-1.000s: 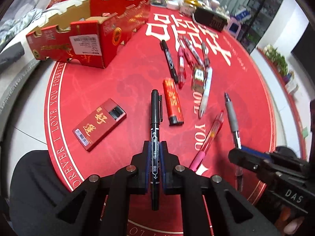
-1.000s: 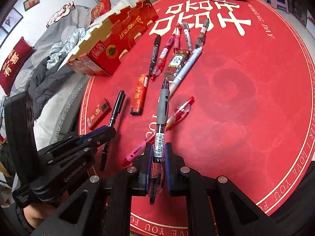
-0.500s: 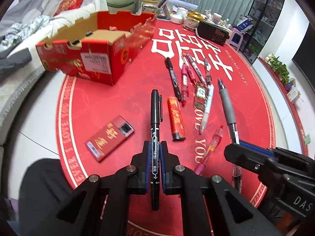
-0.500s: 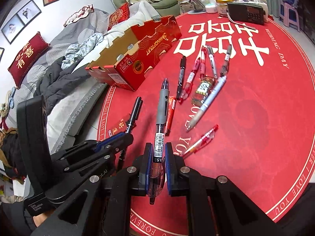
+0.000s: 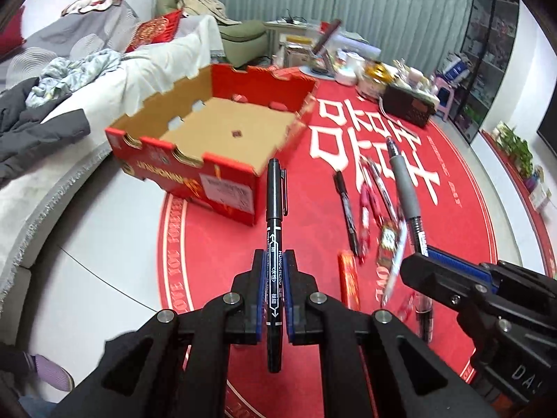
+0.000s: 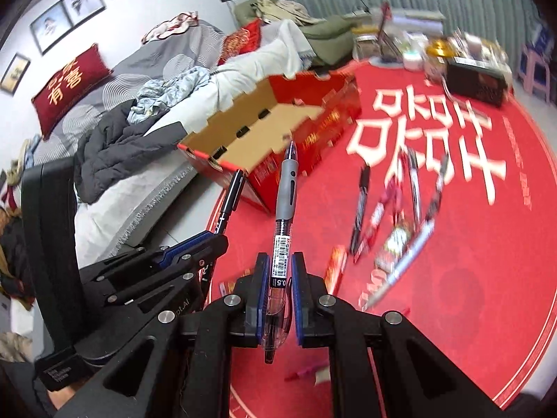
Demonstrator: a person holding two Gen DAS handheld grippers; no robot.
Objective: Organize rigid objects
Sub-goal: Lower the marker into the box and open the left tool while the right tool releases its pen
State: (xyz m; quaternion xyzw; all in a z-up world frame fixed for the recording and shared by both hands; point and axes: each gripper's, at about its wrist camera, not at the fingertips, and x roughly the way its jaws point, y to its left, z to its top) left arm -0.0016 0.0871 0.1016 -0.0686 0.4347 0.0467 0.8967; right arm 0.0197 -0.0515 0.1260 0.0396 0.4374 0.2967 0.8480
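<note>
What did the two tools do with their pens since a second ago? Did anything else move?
Both tools rose and tipped up toward the red cardboard box, whose empty inside now shows. The left tool carried the black marker up; the right tool lifted the grey-grip pen off the red mat. Nothing was let go or newly grabbed. The other pens and the red lighter stayed lying where they were.

Black hand-held gripper (image 5: 275, 278), blue pads, silver screws

The box (image 5: 212, 132) sat on the rug's (image 5: 463, 216) left edge, beside the sofa (image 6: 167, 80). Pens (image 5: 369, 202) lay right of it. Clutter (image 5: 407, 104) stood behind.
</note>
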